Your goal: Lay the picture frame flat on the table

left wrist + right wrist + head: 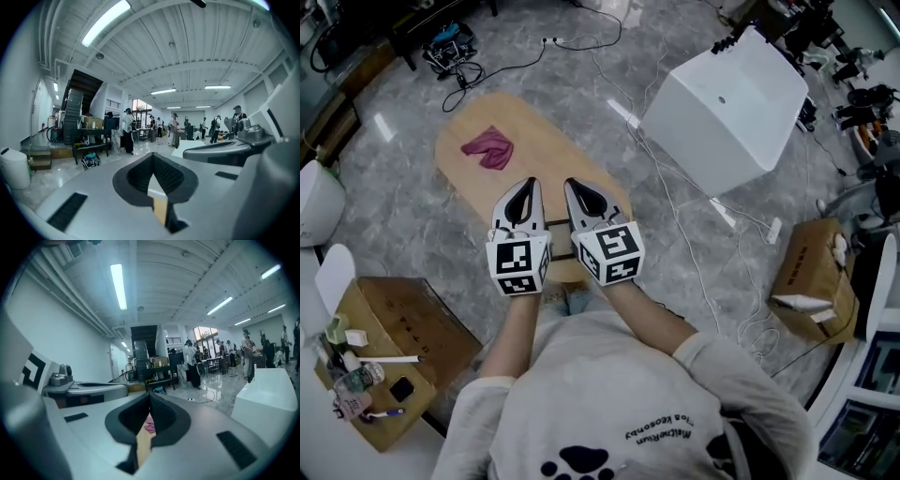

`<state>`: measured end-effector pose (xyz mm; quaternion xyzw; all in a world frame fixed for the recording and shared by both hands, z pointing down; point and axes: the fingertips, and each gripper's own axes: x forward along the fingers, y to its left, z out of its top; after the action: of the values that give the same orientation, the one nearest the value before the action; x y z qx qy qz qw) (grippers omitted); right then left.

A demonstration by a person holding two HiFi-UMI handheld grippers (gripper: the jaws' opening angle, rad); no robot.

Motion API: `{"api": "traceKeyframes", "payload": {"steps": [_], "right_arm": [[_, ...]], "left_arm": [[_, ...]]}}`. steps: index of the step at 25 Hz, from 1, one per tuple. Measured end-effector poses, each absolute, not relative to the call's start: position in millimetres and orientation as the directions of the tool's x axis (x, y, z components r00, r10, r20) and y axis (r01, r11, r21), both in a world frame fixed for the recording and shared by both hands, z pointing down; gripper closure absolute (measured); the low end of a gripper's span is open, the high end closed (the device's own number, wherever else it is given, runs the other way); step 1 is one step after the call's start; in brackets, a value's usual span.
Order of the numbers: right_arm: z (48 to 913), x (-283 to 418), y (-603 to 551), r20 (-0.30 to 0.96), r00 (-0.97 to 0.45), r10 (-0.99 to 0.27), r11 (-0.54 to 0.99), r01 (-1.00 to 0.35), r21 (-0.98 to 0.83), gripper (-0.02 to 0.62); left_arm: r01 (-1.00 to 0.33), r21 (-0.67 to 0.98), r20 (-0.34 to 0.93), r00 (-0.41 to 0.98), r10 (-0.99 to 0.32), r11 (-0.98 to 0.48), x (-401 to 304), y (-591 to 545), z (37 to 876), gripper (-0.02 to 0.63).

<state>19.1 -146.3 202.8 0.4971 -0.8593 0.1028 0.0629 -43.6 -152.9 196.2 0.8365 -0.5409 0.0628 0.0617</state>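
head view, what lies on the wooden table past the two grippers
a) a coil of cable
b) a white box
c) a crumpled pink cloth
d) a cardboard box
c: a crumpled pink cloth lies on the wooden table, on the part of the top beyond the grippers and to their left in the picture.

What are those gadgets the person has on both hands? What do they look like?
They are two matching white plastic tools. The left gripper and the right gripper each taper to a point, and their jaws are lined with black textured pads. At the back of each sits a cube printed with black-and-white square markers. No cables show. The person's shirt is pale with a dark paw print.
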Motion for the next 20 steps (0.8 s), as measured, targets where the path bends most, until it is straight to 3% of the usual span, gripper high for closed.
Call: {"api": "traceKeyframes", "payload": {"steps": [10, 20], "right_arm": [[127.6, 24.4, -130.8, 0.035, -0.483, -0.875, 0.481, -0.875, -0.047, 0.584], [95.5, 40.7, -120.7, -0.040, -0.446, -0.894, 0.445, -0.895, 0.021, 0.585]], "left_arm": [[-0.907, -0.013, 0.011, 0.420, -0.908, -0.420, -45.2, -131.4, 124.5, 0.598], [-0.913, -0.063, -0.056, 0.405, -0.912, -0.402, -44.7, -116.9, 98.0, 0.598]]}}
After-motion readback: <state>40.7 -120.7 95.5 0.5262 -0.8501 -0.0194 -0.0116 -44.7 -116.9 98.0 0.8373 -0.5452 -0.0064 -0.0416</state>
